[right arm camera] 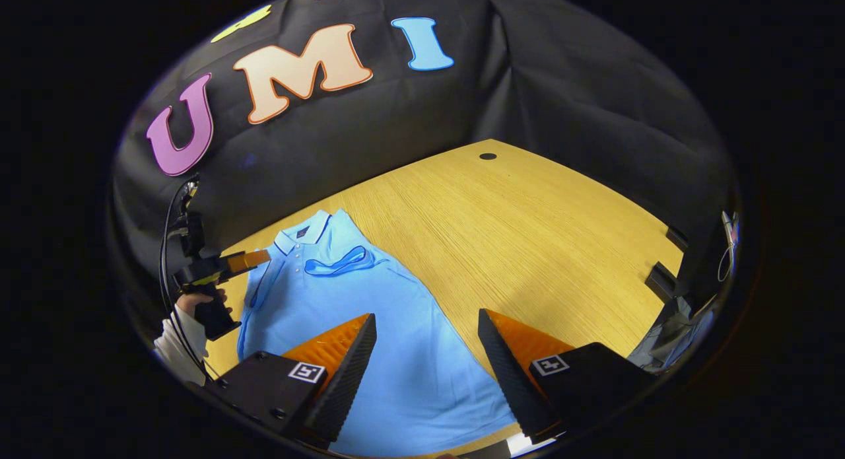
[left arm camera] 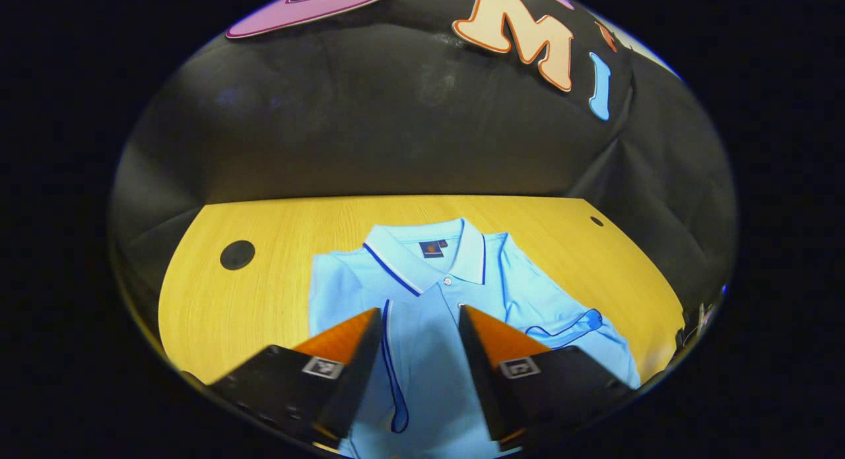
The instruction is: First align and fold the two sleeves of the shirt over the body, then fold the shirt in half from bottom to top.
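Observation:
A light blue polo shirt (left arm camera: 429, 294) lies flat on the yellow wooden table (left arm camera: 264, 300), collar (left arm camera: 422, 254) at the far side. Both sleeves lie folded inward over the body, one cuff (left arm camera: 396, 380) between my fingers and the other (left arm camera: 574, 323) to the right. My left gripper (left arm camera: 420, 309) hovers open over the chest, holding nothing. In the right gripper view the shirt (right arm camera: 370, 300) stretches away to the left. My right gripper (right arm camera: 426, 314) is open above its lower part near the hem. The left gripper (right arm camera: 228, 264), held by a hand (right arm camera: 188, 307), sits by the shoulder.
Round dark holes mark the tabletop (left arm camera: 237, 255) (left arm camera: 596, 221) (right arm camera: 488, 156). Bare wood (right arm camera: 528, 234) stretches to the right of the shirt. The table's right edge has notches (right arm camera: 660, 277), with cables (right arm camera: 726, 247) hanging beyond it. The black cloth wall (left arm camera: 396, 129) rises right behind the table.

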{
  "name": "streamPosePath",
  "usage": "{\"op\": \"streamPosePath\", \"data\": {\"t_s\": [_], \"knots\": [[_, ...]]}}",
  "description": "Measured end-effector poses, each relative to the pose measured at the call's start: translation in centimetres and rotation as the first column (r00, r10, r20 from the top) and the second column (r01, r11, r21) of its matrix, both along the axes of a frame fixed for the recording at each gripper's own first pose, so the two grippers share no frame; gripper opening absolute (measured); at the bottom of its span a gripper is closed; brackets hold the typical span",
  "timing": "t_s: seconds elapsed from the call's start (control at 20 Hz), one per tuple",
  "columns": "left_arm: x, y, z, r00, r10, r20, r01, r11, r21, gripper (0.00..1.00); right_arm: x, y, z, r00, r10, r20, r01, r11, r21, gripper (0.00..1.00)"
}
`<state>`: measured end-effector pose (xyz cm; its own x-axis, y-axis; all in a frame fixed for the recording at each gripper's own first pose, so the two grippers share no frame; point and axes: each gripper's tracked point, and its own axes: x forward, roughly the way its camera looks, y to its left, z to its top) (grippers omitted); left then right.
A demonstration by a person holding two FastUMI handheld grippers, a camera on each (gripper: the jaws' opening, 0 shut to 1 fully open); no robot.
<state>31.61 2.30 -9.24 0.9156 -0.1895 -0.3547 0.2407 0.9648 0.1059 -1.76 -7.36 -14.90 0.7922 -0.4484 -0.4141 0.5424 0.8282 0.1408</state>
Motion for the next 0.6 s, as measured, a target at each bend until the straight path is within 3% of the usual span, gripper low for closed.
{"op": "streamPosePath", "data": {"t_s": [0.1, 0.35, 0.55, 0.6], "knots": [[-0.8, 0.0, 0.1, 1.000, 0.012, 0.004, -0.012, 1.000, -0.014, 1.00, -0.3, 0.1, -0.3, 1.000, 0.006, 0.001, -0.006, 1.000, 0.007, 0.98], [-5.0, 2.2, 1.3, 0.997, 0.077, 0.018, -0.076, 0.996, -0.051, 0.96, -1.1, 0.1, -0.8, 0.999, 0.040, -0.004, -0.040, 0.999, -0.015, 0.98], [-11.0, 4.6, 2.2, 0.988, 0.152, 0.040, -0.148, 0.986, -0.077, 0.97, -2.1, 1.2, -2.0, 0.992, 0.127, -0.030, -0.128, 0.991, -0.041, 0.97], [-12.8, 5.4, 1.7, 0.984, 0.172, 0.038, -0.169, 0.983, -0.069, 0.96, -2.5, 1.4, -2.4, 0.988, 0.151, -0.039, -0.153, 0.987, -0.045, 0.92]]}}
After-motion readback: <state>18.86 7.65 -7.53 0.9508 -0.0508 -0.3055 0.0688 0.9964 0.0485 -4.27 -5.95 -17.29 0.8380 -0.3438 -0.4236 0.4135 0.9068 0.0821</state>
